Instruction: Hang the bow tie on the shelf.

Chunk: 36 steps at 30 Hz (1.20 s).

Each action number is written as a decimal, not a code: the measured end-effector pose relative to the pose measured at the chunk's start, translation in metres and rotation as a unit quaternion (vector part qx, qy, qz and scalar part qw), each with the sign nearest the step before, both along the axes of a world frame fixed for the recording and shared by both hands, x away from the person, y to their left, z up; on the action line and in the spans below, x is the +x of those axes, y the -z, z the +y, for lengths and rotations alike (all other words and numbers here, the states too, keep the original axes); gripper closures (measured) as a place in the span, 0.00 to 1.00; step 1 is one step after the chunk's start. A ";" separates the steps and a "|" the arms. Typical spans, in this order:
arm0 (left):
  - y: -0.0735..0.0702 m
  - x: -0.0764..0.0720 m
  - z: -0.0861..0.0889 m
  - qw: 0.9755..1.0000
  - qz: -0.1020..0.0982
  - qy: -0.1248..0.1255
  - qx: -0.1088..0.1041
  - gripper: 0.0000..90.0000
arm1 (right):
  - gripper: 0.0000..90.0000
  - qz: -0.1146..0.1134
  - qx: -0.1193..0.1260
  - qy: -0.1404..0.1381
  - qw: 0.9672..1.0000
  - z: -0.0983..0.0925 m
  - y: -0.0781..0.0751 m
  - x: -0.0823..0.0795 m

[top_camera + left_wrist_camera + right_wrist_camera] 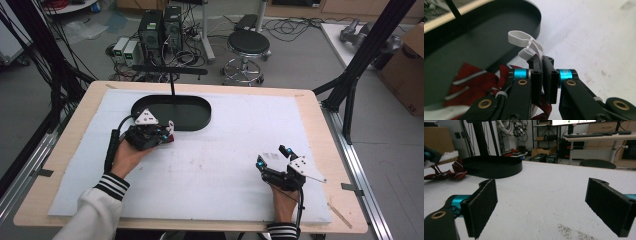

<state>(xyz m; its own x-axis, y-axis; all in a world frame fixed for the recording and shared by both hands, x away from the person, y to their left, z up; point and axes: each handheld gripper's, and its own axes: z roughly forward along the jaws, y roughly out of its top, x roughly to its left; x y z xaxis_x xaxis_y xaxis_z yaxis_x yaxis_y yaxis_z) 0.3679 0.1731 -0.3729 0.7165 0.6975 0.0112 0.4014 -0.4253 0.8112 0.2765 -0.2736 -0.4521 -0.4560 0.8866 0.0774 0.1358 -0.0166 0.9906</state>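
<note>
My left gripper [167, 131] [542, 60] is shut on a white elastic strap [524, 41], which loops up above the closed jaws. Below them hangs the red cloth with white stripes [474, 82] [446, 173] that the strap belongs to, with part of it lying on the mat. The gripper is just in front of a black oval tray [200, 122] [474, 45] [491, 166]. My right gripper [272, 156] [544, 202] rests low over the mat at the front right, jaws wide open with nothing between them.
A thin black post [172, 85] with a crossbar rises from the tray. White foam mat [225, 150] covers the wooden table. A stool [248, 45] and computer towers stand beyond the far edge. Black frame struts [350, 85] flank the right side.
</note>
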 end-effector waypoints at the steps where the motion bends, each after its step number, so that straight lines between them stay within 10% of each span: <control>1: 0.000 0.000 0.000 1.000 0.000 0.000 0.000 0.95 | 0.11 0.002 0.001 0.001 1.000 0.000 0.000 0.000; 18: -0.069 0.015 0.011 0.994 -0.090 -0.009 -0.060 0.95 | 0.11 -0.001 -0.001 0.000 1.000 0.000 0.000 0.000; 36: -0.092 0.042 0.016 0.983 -0.149 -0.069 -0.086 0.95 | 0.11 -0.002 -0.001 0.000 1.000 0.000 0.000 0.000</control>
